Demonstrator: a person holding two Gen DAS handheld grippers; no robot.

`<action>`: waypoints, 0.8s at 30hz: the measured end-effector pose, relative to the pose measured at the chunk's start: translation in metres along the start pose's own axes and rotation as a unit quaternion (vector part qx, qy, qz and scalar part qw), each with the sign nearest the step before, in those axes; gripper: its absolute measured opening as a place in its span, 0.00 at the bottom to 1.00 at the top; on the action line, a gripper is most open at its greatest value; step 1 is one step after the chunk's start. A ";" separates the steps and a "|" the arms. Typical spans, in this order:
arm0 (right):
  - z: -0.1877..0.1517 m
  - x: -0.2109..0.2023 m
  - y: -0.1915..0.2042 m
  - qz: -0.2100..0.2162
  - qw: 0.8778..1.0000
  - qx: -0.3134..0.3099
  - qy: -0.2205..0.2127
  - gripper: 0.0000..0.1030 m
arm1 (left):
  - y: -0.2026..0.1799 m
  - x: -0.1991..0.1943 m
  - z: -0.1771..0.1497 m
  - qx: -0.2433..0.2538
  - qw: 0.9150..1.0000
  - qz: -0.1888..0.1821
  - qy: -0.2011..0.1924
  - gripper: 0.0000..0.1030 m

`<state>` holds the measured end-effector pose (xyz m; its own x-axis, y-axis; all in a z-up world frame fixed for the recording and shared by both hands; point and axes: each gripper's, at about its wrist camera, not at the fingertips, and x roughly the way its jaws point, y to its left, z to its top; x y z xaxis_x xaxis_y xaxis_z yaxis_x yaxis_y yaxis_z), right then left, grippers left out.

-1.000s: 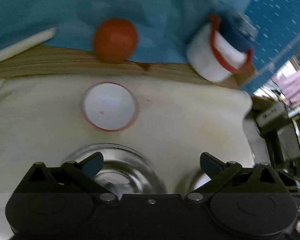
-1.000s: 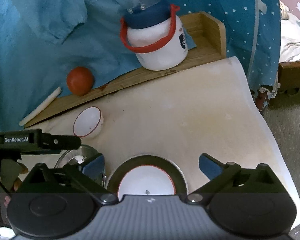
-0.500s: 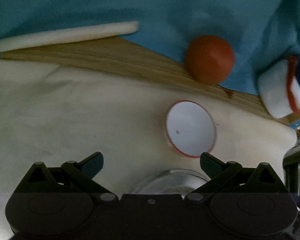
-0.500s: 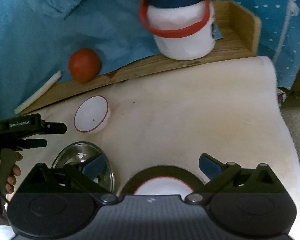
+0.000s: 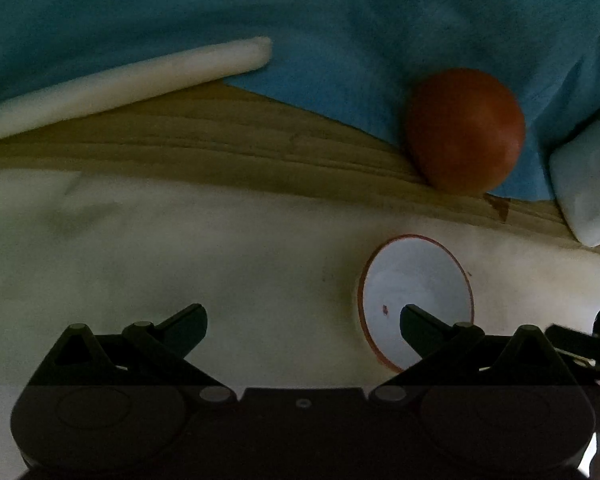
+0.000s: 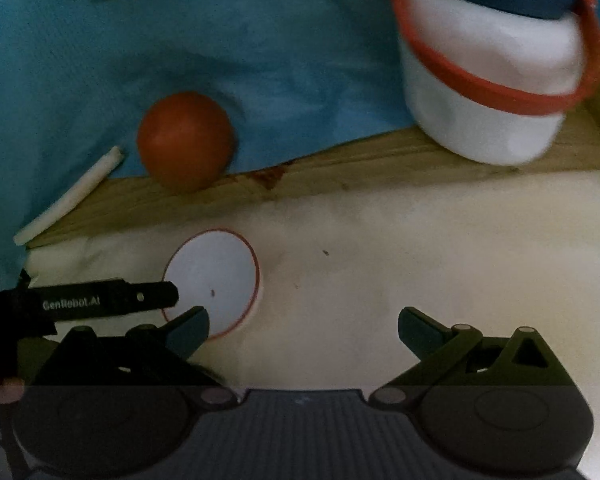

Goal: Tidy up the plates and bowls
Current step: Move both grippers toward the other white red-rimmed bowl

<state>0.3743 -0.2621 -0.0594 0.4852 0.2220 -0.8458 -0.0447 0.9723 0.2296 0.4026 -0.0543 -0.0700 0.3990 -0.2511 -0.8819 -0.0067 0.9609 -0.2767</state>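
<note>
A small white bowl with a red rim [image 5: 416,292] sits on the cream cloth [image 5: 180,264]. My left gripper [image 5: 303,318] is open and empty; its right fingertip [image 5: 414,318] lies over the bowl's near side. In the right wrist view the same bowl [image 6: 216,276] lies ahead on the left. My right gripper [image 6: 303,318] is open and empty, with its left fingertip [image 6: 192,322] over the bowl's near edge. The left gripper's finger [image 6: 112,300] reaches in from the left to the bowl's rim. The steel bowl and the plate are out of view.
An orange-red ball [image 6: 185,141] and a white stick [image 6: 70,196] lie on a wooden ledge [image 6: 340,168] behind the cloth. A white jug with a red handle and blue lid [image 6: 488,76] stands at the ledge's right. Blue fabric [image 6: 220,40] hangs behind.
Both grippers moved forward toward the white bowl. The steel bowl and the dark-rimmed plate dropped out of view below. The jug and ball loom larger in the right view.
</note>
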 end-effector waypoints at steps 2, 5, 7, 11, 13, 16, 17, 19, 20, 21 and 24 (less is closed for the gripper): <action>0.005 0.008 0.004 -0.004 1.000 -0.003 0.003 0.99 | 0.000 0.004 0.002 0.006 1.000 0.000 0.004 0.99; 0.009 0.018 0.008 -0.006 1.000 -0.005 0.010 0.95 | -0.001 0.008 0.003 0.008 1.000 -0.002 0.012 0.99; 0.009 0.023 0.011 -0.007 1.000 -0.006 0.014 0.91 | 0.000 0.008 0.003 0.008 1.000 -0.006 0.012 0.99; 0.009 0.029 0.013 -0.005 1.000 -0.005 0.024 0.85 | -0.002 0.008 0.005 0.018 1.000 -0.006 0.010 0.97; 0.009 0.032 0.013 -0.002 1.000 -0.004 0.028 0.81 | -0.003 0.008 0.005 0.025 1.000 -0.002 0.009 0.94; 0.009 0.035 0.013 0.005 0.999 -0.002 0.032 0.79 | -0.004 0.006 0.006 0.027 1.000 0.002 0.009 0.92; 0.009 0.036 0.013 0.008 0.999 0.000 0.033 0.78 | -0.004 0.006 0.005 0.026 1.000 0.000 0.008 0.90; 0.009 0.037 0.012 0.010 0.999 0.000 0.034 0.73 | -0.003 0.004 0.005 0.026 1.000 -0.008 0.005 0.87; 0.009 0.037 0.013 0.012 0.999 0.000 0.035 0.72 | 0.000 0.003 0.004 0.025 1.000 -0.011 0.004 0.84; 0.008 0.037 0.012 0.015 0.999 0.001 0.037 0.67 | 0.000 0.001 0.004 0.024 1.000 -0.016 0.004 0.83; 0.008 0.037 0.015 0.023 0.999 -0.002 0.039 0.59 | 0.002 -0.001 0.002 0.023 0.999 -0.023 0.005 0.77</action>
<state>0.3985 -0.2399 -0.0836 0.4132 0.2716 -0.8692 -0.0690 0.9611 0.2675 0.4041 -0.0522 -0.0683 0.3896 -0.2955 -0.8723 0.0527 0.9527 -0.2992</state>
